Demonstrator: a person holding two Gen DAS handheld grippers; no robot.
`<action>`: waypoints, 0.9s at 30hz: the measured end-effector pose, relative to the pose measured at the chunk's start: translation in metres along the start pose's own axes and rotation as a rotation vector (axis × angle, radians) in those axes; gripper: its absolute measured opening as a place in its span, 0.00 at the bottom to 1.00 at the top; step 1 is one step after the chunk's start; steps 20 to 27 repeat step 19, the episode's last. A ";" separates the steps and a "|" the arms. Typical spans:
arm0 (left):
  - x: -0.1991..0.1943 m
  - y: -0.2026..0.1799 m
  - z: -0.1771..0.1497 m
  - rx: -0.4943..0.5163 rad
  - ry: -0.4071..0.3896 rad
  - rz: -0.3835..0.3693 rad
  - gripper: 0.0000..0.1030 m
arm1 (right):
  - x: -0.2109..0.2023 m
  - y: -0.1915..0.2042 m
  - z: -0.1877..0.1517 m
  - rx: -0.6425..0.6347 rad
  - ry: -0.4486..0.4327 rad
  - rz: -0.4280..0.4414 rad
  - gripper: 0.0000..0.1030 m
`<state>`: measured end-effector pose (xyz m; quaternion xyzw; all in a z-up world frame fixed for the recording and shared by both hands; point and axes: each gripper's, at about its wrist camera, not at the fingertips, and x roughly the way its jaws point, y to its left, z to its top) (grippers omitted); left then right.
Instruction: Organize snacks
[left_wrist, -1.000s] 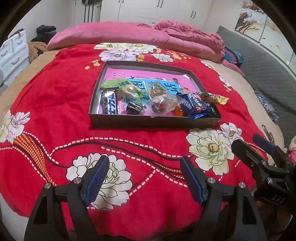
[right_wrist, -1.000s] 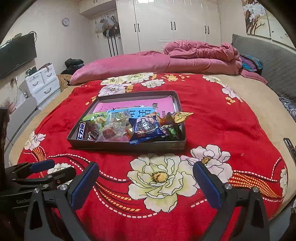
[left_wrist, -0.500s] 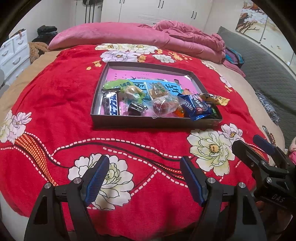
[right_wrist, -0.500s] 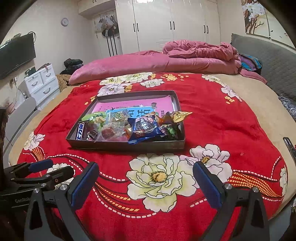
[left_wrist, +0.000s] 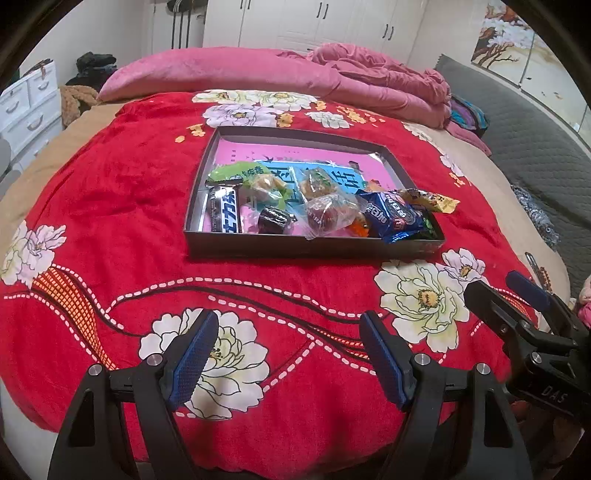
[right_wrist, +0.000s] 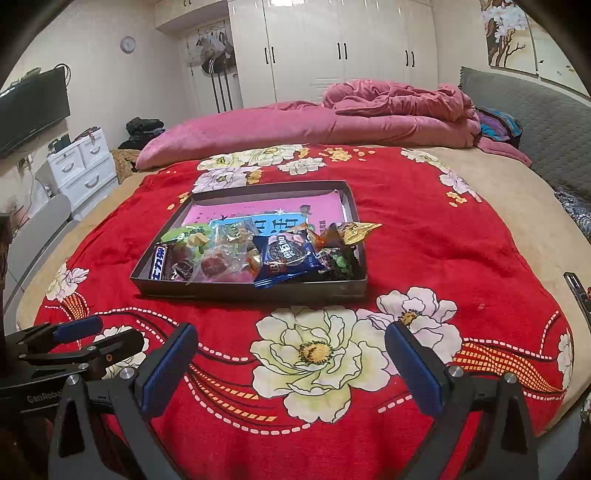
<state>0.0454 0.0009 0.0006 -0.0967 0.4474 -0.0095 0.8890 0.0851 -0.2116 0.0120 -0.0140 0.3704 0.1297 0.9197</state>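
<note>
A shallow dark box (left_wrist: 295, 248) (right_wrist: 258, 291) lies on the red flowered blanket (left_wrist: 110, 206). Several wrapped snacks crowd its near half: a blue Oreo pack (left_wrist: 388, 218) (right_wrist: 284, 254), a black-and-white chocolate bar (left_wrist: 225, 214) (right_wrist: 159, 263), a green pack (left_wrist: 236, 171) and a clear-wrapped red sweet (left_wrist: 325, 216). A yellow wrapper (left_wrist: 432, 199) (right_wrist: 354, 230) hangs over the right rim. My left gripper (left_wrist: 288, 354) and right gripper (right_wrist: 291, 369) are both open and empty, low over the blanket in front of the box.
Pink bedding (right_wrist: 332, 122) is piled at the far side of the bed. White drawers (right_wrist: 85, 166) stand at the left, a grey padded headboard (right_wrist: 546, 122) at the right. Each gripper shows at the edge of the other's view.
Both views have shifted slightly; the box sits a little more to the right in the left wrist view. Both grippers stay open and empty.
</note>
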 end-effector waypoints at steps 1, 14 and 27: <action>0.000 0.000 0.000 -0.001 -0.003 0.004 0.77 | 0.000 0.000 0.000 0.000 0.000 0.000 0.99; -0.006 -0.001 0.003 0.009 -0.047 0.111 0.77 | -0.002 -0.003 0.000 0.002 -0.004 -0.004 0.99; -0.012 0.009 0.009 -0.031 -0.084 0.077 0.77 | -0.001 -0.007 0.004 0.016 -0.023 -0.006 0.99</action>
